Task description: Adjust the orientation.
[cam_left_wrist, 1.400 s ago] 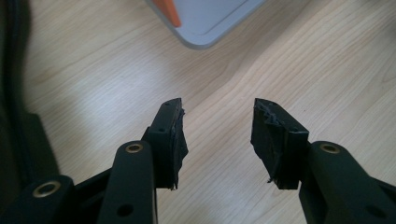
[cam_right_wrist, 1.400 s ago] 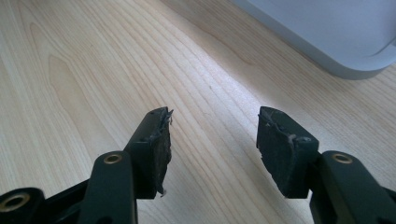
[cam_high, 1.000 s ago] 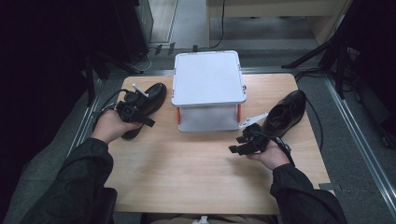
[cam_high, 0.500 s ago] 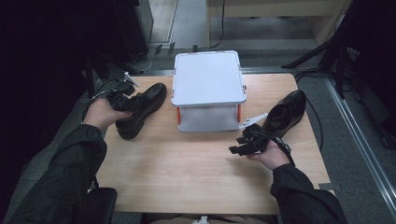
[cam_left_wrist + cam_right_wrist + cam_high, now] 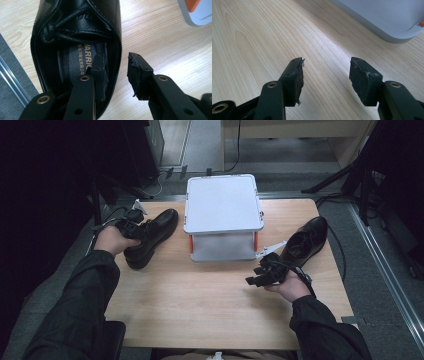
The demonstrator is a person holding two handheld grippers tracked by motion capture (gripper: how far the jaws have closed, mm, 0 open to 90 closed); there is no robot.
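The wooden table (image 5: 200, 305) is carrying everything, and the white box (image 5: 223, 210) with its flat lid and orange clips is sitting at the middle of the table's far side, serving as the landmark. To the left of the box, near the table's left edge, a black lace-up shoe (image 5: 150, 235) is lying on its sole with its toe pointing toward the box's far corner and its heel toward the person. To the right of the box, another black shoe (image 5: 305, 240) is resting near the table's right edge, well apart from the first one. The left gripper (image 5: 131, 227) is reaching over the heel of the left-hand shoe; in the left gripper view one of its jaws is sitting inside the shoe's opening (image 5: 77, 50) over the printed insole, while the other is standing outside above the bare wood, so the shoe's side wall is lying between them. These jaws have just been closing, yet a gap is showing between the outer pad and the leather, so they are not gripping it yet. The right gripper (image 5: 260, 275) is hovering in front of the box's near right corner, just beside the right-hand shoe, with its jaws spread apart and holding nothing, only bare wood (image 5: 262, 37) lying beneath them.
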